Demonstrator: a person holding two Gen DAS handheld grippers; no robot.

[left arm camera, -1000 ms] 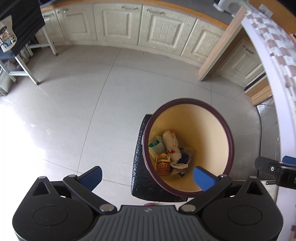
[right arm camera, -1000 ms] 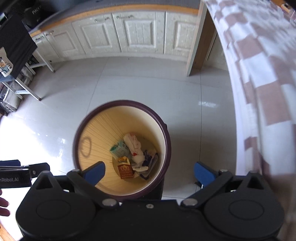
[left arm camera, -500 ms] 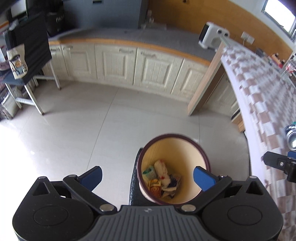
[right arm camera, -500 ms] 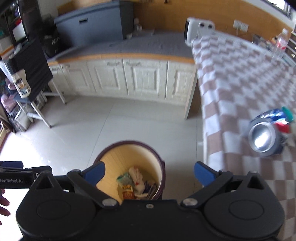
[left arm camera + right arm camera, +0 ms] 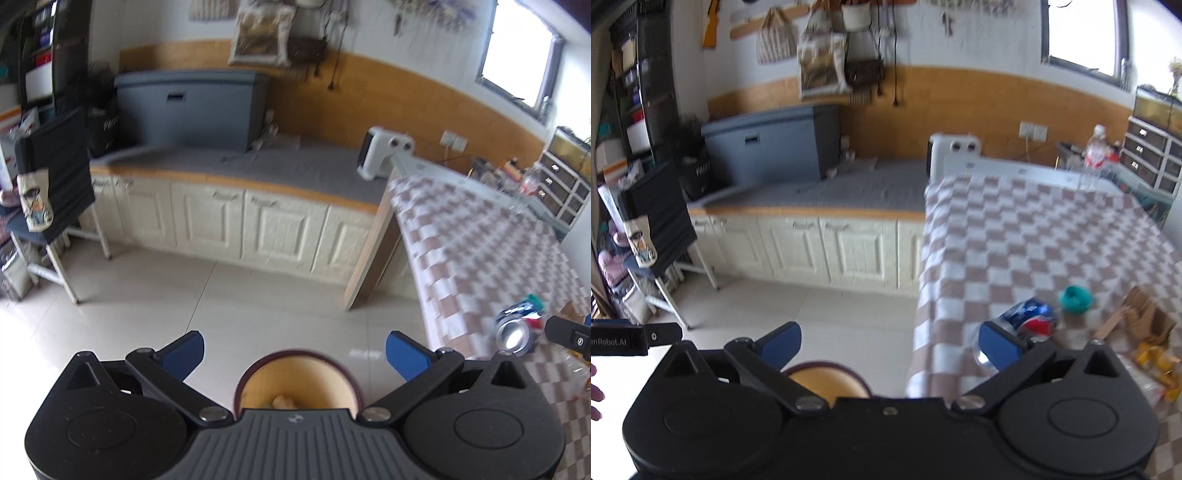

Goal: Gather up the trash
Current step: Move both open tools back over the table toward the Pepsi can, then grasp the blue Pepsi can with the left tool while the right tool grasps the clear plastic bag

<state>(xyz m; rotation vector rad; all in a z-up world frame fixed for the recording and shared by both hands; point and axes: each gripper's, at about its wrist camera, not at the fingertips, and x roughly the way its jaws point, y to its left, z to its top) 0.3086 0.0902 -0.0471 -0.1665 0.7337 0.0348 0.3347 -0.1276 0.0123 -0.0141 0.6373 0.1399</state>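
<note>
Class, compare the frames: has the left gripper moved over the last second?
Yes. The left gripper has lifted and tilted up: the trash bin dropped to the frame's bottom, and the wall now shows.

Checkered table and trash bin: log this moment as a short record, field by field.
left claw: open, empty, above the trash bin
right claw: open, empty, near the table's edge
trash bin: on the floor beside the table, purple rim, yellow inside, some trash in it
checkered tablecloth: covers the table
soda can: lying on its side on the cloth, near the right claw's right finger
teal lid: on the cloth, just beyond the can
wrappers: yellow and brown, at the table's near right
water bottle: upright at the far end
</note>
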